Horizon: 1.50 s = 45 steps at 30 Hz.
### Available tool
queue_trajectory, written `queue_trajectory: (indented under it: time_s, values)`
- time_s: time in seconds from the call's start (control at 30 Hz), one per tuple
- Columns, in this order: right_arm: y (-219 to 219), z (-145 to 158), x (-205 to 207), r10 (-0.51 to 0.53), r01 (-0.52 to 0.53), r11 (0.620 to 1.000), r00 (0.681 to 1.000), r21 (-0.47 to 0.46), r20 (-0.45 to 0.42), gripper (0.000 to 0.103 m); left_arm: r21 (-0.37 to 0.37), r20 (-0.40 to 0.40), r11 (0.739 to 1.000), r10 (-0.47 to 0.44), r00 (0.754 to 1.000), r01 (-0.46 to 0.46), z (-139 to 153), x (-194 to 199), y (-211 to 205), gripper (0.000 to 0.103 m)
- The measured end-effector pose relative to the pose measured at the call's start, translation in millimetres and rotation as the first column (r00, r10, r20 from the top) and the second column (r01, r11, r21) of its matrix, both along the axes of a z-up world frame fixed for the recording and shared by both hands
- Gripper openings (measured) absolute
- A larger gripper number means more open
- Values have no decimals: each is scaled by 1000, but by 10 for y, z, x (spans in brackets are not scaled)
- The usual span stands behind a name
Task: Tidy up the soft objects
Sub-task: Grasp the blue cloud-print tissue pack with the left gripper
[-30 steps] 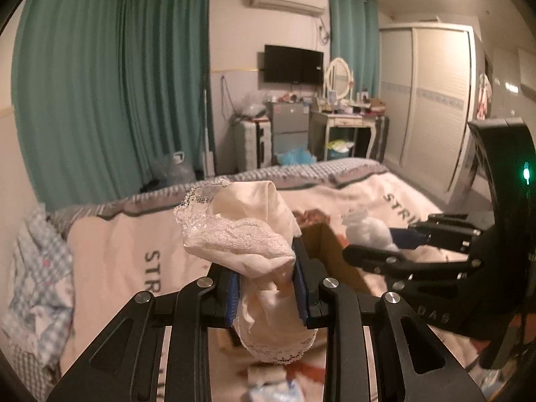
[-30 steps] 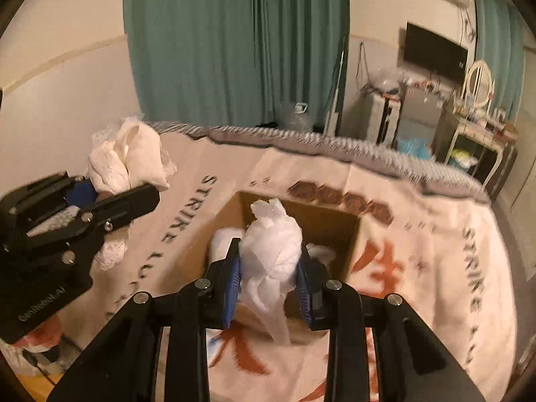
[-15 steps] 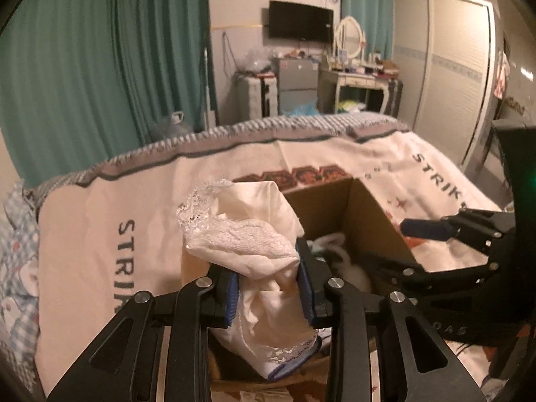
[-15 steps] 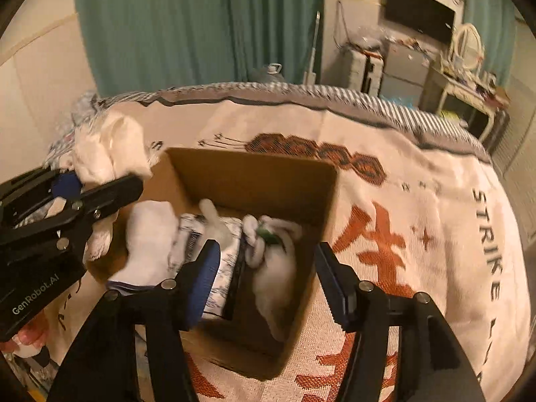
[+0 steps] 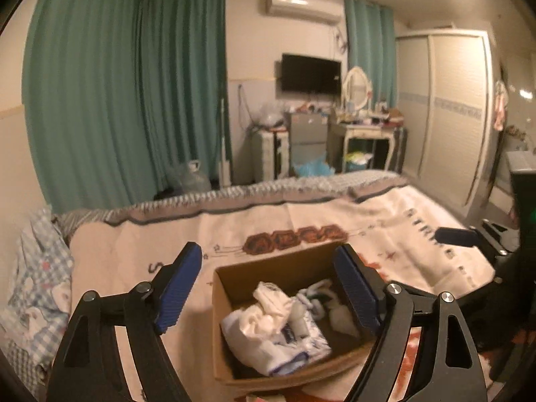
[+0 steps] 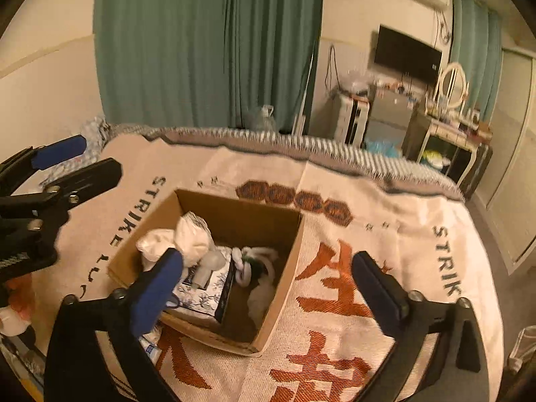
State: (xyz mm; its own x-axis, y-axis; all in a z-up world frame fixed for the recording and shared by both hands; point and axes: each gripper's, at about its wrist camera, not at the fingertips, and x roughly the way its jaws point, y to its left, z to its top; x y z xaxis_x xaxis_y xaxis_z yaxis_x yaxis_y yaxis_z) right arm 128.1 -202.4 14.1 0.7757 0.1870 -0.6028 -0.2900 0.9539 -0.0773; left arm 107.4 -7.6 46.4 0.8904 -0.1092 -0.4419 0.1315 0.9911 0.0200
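An open cardboard box (image 5: pixel 284 269) (image 6: pixel 284 251) sits on the bed blanket. Inside lie a cream lace-trimmed garment (image 5: pixel 264 305) (image 6: pixel 187 238), a white rolled cloth (image 6: pixel 263 296), a floral-print cloth (image 6: pixel 201 293) and a green-and-white knotted piece (image 6: pixel 251 261). My left gripper (image 5: pixel 269 288) is open and empty, above the box's near left side; it also shows at the left of the right wrist view (image 6: pixel 72 157). My right gripper (image 6: pixel 268 281) is open and empty over the box; its arm shows at the right of the left wrist view (image 5: pixel 459 236).
The cream blanket (image 6: pixel 351 234) with orange characters covers the bed. A blue checked cloth (image 5: pixel 37 281) lies at the bed's left edge. Teal curtains (image 5: pixel 117 100), a TV, a dresser (image 5: pixel 365 140) and a wardrobe (image 5: pixel 449 117) stand beyond the bed.
My left gripper has opened and dropped the cream lace garment into the box. My right gripper let go of the white cloth a moment earlier and stays open.
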Motion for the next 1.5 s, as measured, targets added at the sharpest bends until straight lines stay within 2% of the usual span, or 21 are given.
queue_trajectory:
  time_s: [0.17,0.3,0.4,0.5,0.6,0.77,0.97,1.03,1.17,1.33,1.47,1.5]
  values:
    - [68,155,-339,11,-10,1000,998,-21,65,103,0,10,1000,28,1000,-28,95,-360,114,83]
    - [102,66,-529,11,-11,1000,999,3,52,103,34,3,994,105,994,-105,-102,-534,199,83]
    - [121,-153,-607,3,-3,1000,1000,12,9,103,21,-80,994,106,991,-105,-387,-524,243,83]
    - [111,-436,-603,-4,5,1000,998,22,-69,103,13,-202,994,105,974,-104,-773,-420,227,83]
    - [114,-748,-595,-13,13,1000,991,3,-136,103,41,-263,994,111,959,-103,-1090,-397,149,83]
    - [114,-1126,-600,-22,15,999,979,-37,-202,103,69,-390,995,89,917,-67,-1642,-381,25,83]
    - [126,-1412,-631,-20,-2,996,972,-92,-233,103,15,-499,997,70,864,-72,-2098,-333,46,82]
    - [110,-1503,-636,-20,-4,996,967,-94,-255,103,2,-511,997,63,857,-72,-2159,-342,61,82]
    - [125,-1602,-621,-9,-19,995,956,-93,-293,103,-18,-562,999,21,827,-37,-2291,-347,22,82]
    - [167,-1663,-627,2,-36,994,951,-103,-308,103,-36,-582,999,4,813,-31,-2331,-320,42,82]
    - [212,-1655,-630,11,-46,993,952,-105,-306,103,-38,-576,999,-22,817,0,-2312,-331,39,80]
    - [221,-1653,-626,11,-45,993,952,-106,-305,103,-33,-576,999,-27,817,10,-2310,-335,46,76]
